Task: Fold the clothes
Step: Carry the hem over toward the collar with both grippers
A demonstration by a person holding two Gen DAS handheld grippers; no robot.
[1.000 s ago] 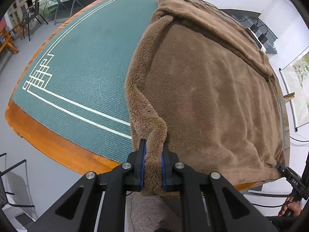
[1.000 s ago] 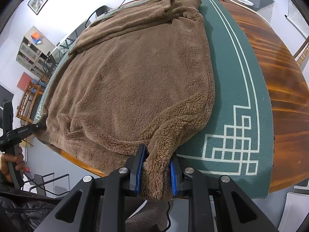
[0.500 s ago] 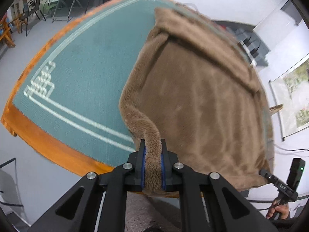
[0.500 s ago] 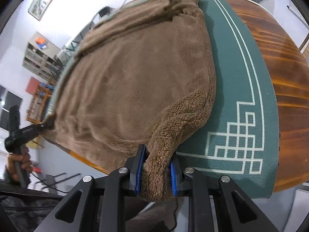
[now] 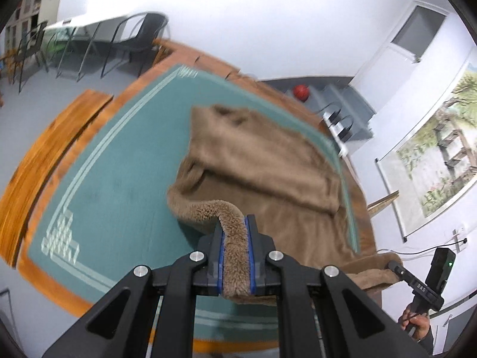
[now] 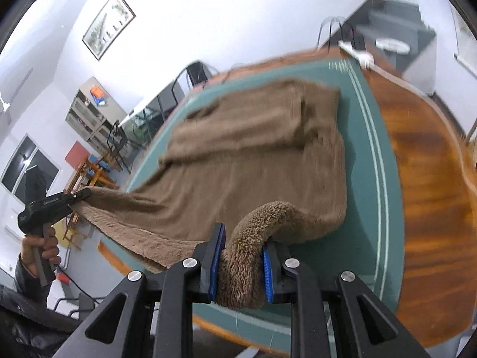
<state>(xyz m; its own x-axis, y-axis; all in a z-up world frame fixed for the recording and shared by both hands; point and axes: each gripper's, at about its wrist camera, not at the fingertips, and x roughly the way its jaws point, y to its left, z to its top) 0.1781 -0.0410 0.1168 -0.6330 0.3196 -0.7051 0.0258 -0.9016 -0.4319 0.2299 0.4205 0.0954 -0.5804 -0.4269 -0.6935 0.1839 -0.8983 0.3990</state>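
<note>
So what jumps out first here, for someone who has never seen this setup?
A fluffy brown fleece garment sprawls across a green mat on a wooden table. Each near corner is lifted, pinched by the left gripper and the right gripper, both with blue pads. The pictures are blurred with motion.

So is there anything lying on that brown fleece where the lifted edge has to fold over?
Nothing visible. Both the left claw and right claw already grip the brown fleece, and its far half looks bare.
</note>
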